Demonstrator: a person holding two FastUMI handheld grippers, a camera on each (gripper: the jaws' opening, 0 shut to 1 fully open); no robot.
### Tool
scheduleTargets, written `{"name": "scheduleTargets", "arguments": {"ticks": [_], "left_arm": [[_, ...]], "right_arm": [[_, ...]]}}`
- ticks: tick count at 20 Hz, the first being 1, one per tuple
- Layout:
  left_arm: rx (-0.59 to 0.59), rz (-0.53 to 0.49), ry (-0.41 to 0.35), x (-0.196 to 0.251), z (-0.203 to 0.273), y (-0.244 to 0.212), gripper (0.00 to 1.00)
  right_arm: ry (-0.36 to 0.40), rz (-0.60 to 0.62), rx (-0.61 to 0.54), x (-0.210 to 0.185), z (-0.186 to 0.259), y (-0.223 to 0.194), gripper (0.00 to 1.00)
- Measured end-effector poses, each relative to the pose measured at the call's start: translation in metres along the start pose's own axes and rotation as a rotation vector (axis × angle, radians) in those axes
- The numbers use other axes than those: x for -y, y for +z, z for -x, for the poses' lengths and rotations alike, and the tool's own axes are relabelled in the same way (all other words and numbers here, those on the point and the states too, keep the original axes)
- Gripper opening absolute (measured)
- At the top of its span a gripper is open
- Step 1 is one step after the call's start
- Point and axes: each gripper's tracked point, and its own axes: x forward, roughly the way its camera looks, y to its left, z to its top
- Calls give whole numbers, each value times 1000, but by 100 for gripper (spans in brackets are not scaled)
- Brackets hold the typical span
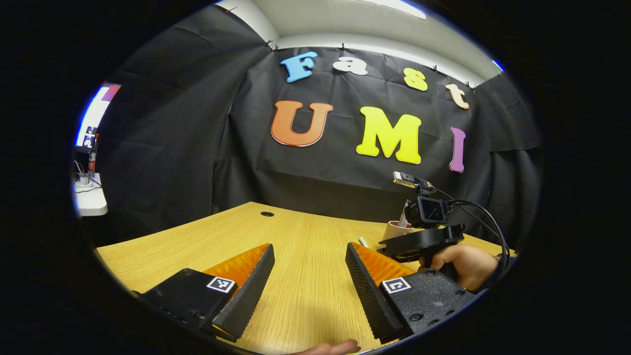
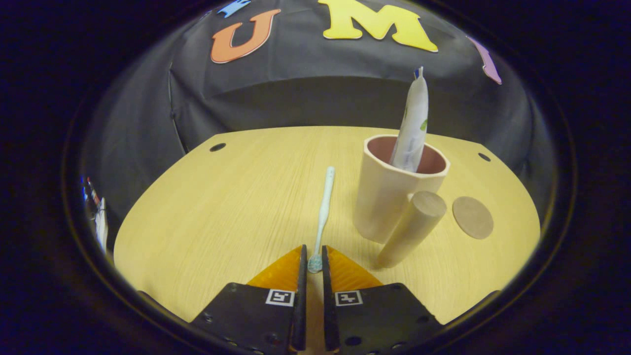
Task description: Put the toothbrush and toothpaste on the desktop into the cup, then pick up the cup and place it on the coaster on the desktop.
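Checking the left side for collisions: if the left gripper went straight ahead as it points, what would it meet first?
The way looks free: bare desk runs ahead of the open left gripper to the cloth wall. The right gripper sits off to the side; depth is uncertain.

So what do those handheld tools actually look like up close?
Each tool has two wedge-shaped fingers on black blocks, and every block carries a small square black-and-white marker. In the left gripper view, the right tool is a black body with a small boxy camera on top and black cables looping off behind it, held by a bare hand.
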Motion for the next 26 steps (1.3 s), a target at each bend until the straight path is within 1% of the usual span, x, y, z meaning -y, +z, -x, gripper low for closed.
{"name": "scheduleTargets", "arguments": {"ticks": [1, 2, 3, 4, 5, 6, 8, 10, 13, 14, 15, 16, 19, 20, 23, 24, 25, 26], "left_arm": [[1, 1, -3, 3, -1, 0, 93], [0, 2, -7, 4, 0, 1, 93], [-2, 0, -8, 5, -1, -1, 93], [-3, -4, -7, 5, 0, -1, 92], [-4, -7, -8, 5, -1, -1, 93], [-3, -7, -7, 4, -2, 0, 93], [-4, -4, 0, 0, -2, -1, 93], [-9, 6, 8, -3, -3, -4, 93], [-23, 20, 13, -2, -5, -7, 93], [-24, 22, 11, -2, -4, -7, 93], [-24, 25, 8, -1, -4, -7, 93], [-26, 28, 3, 2, -4, -8, 93], [-37, 42, -7, 8, -6, -10, 93], [-41, 46, -11, 10, -7, -11, 93], [-46, 50, -20, 14, -7, -11, 93], [-46, 50, -22, 14, -6, -11, 93], [-46, 52, -24, 14, -6, -10, 93], [-47, 55, -26, 16, -6, -10, 93]], "right_arm": [[1, 7, 2, 0, -1, 1, 15], [4, 13, 3, 1, 1, -1, 12], [6, 23, 13, 0, 1, 0, 10], [10, 32, 24, 0, 1, 0, 6], [12, 51, 51, 0, 3, 3, 6], [7, 72, 80, 1, 5, 3, 3], [35, 90, 115, -1, 13, 1, 3], [40, 105, 154, 4, 22, 6, 3], [83, 86, 189, 8, 38, 10, 3], [96, 89, 205, 10, 46, 13, 5], [105, 92, 225, 12, 54, 16, 3], [113, 94, 245, 15, 62, 19, 3], [126, 103, 281, 24, 78, 25, 3], [130, 108, 290, 25, 81, 27, 5], [142, 112, 321, 29, 93, 36, 3], [142, 118, 339, 30, 97, 43, 0], [139, 119, 357, 32, 100, 48, 2], [142, 117, 364, 32, 104, 53, 0]]}}
